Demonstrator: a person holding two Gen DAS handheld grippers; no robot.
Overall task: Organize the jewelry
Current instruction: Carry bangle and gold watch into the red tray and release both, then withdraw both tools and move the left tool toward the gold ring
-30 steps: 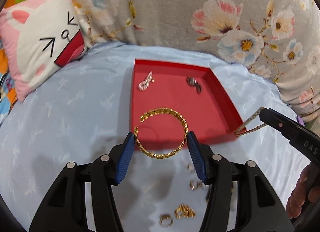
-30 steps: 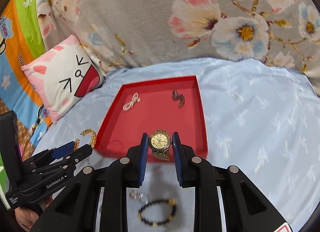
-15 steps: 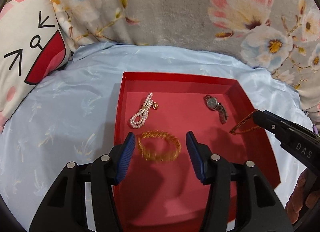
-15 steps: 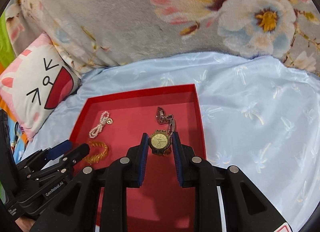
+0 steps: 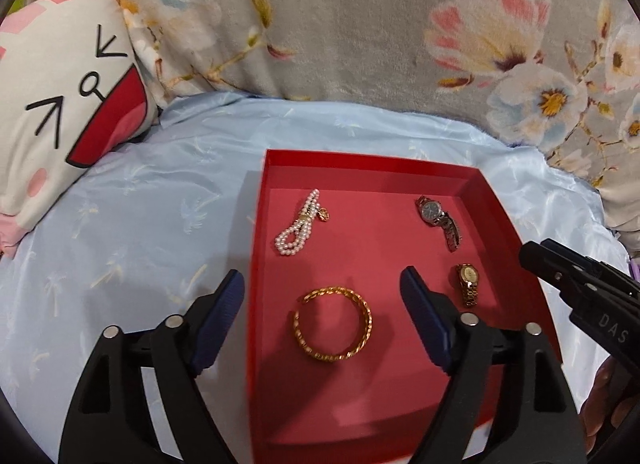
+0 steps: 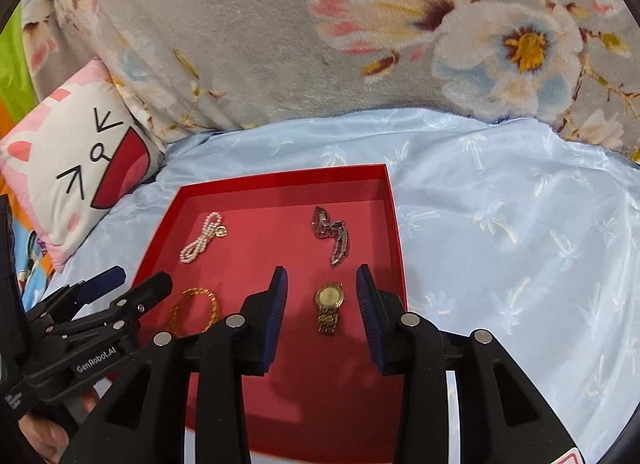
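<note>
"GenRobot.AI" on left gripper [image 6: 100, 292]; "DAS" on right gripper [image 5: 580, 288]

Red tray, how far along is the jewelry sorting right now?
Four pieces already lie in the red tray: the pearl bracelet, silver watch, gold bangle and gold watch. Nothing is in hand: the left tongs stand open around the bangle, the right tongs open around the gold watch. No loose jewelry shows on the blue sheet in these views, so what remains cannot be told.

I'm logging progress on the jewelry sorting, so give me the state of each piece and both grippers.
Left gripper: open, empty.
Right gripper: open, empty.
Gold bangle: lying flat in the red tray.
Gold watch: lying in tray, face up.
Silver watch: lying in tray.
Pearl bracelet: lying in tray.
</note>
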